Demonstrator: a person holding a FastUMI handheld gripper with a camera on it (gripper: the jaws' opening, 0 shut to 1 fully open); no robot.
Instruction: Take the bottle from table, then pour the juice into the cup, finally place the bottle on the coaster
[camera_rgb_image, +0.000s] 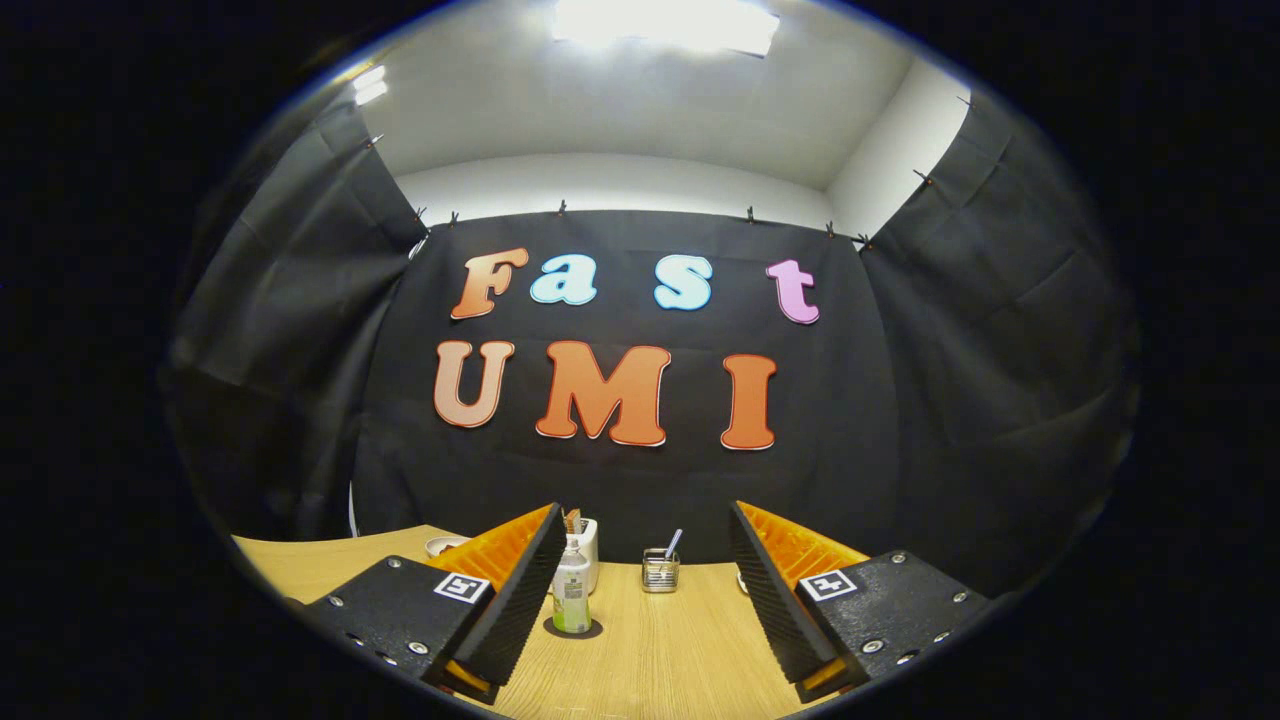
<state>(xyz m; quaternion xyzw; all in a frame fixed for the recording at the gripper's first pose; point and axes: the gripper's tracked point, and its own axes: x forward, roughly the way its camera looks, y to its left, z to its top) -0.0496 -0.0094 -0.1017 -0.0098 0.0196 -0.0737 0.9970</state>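
A small clear bottle (571, 597) with greenish juice and a pale cap stands upright on a dark round coaster (590, 630) on the wooden table (660, 650). It is just ahead of the fingers, close beside the inner face of the left finger. A small clear cup (660, 571) with a thin stick in it stands farther back, between the lines of the two fingers. My gripper (645, 512) is open, its fingers spread wide with nothing between them, held above the table's near part.
A white holder (592, 552) with brown items stands right behind the bottle. A white bowl (445, 545) sits at the table's far left, beyond the left finger. Black cloth walls close the booth behind and at both sides.
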